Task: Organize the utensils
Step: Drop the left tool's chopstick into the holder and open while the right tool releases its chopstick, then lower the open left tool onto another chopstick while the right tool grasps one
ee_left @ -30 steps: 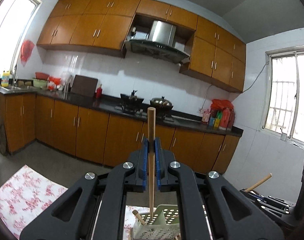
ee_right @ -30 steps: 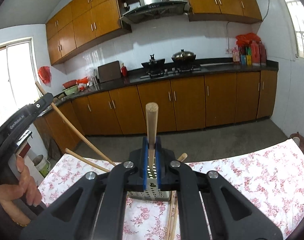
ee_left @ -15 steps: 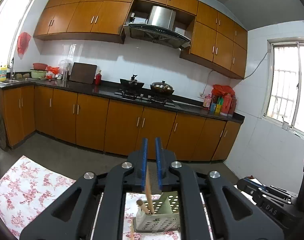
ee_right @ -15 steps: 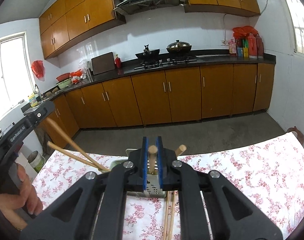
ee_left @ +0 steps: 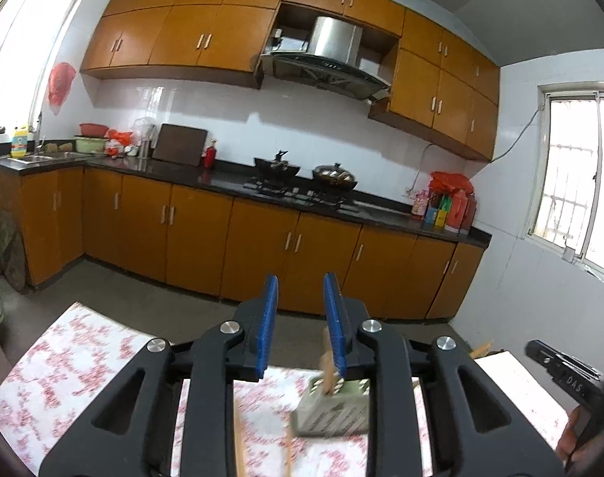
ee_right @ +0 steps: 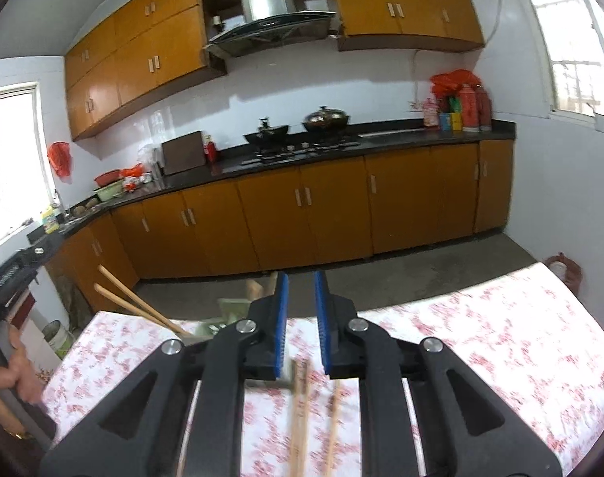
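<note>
A pale green perforated utensil holder (ee_left: 333,409) stands on the floral tablecloth (ee_left: 83,349) with wooden chopsticks (ee_left: 326,361) sticking out of it. My left gripper (ee_left: 300,322) is open and empty above and just left of the holder. My right gripper (ee_right: 300,318) is open and empty; the holder (ee_right: 232,310) shows behind its left finger with chopsticks (ee_right: 131,302) leaning out to the left. Several loose chopsticks (ee_right: 300,409) lie on the cloth below the right gripper. The views are blurred by motion.
The table's far edge (ee_right: 441,298) drops to a grey floor before wooden kitchen cabinets (ee_right: 321,206). The other gripper's body (ee_left: 564,373) and a hand show at the right of the left view. A hand (ee_right: 19,369) holds the other gripper at the left of the right view.
Both grippers have opened and let go of their chopsticks, which now stand in the holder. Both grippers have shifted and the views tilt down toward the table.
</note>
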A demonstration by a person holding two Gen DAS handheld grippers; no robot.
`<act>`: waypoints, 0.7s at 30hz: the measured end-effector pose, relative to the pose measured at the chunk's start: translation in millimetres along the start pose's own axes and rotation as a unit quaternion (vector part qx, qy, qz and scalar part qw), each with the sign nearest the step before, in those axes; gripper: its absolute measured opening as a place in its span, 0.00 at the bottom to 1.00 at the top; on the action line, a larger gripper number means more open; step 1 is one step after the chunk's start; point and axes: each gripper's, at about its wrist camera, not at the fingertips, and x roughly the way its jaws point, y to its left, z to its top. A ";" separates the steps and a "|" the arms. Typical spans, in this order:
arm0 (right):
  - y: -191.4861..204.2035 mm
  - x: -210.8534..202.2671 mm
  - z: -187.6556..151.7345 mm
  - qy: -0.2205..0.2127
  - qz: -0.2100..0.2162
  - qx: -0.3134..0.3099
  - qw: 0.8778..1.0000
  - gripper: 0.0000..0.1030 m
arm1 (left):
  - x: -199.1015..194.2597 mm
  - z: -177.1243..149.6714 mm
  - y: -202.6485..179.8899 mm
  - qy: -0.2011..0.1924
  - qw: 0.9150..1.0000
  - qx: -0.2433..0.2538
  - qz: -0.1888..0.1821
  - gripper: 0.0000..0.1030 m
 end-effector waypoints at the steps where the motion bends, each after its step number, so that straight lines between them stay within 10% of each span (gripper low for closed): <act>1: -7.4 0.0 -7.8 0.007 -0.011 0.002 1.000 0.15 | -2.4 -2.5 4.7 0.004 1.000 -0.001 0.005 0.24; 11: -32.9 69.6 -111.0 0.171 -0.018 0.026 0.985 0.17 | 15.0 -79.9 64.6 0.121 0.990 0.010 0.074 0.30; 21: -5.5 108.5 -172.2 0.247 -0.019 -0.016 0.969 0.16 | 32.2 -144.1 89.3 0.226 0.972 -0.008 0.056 0.30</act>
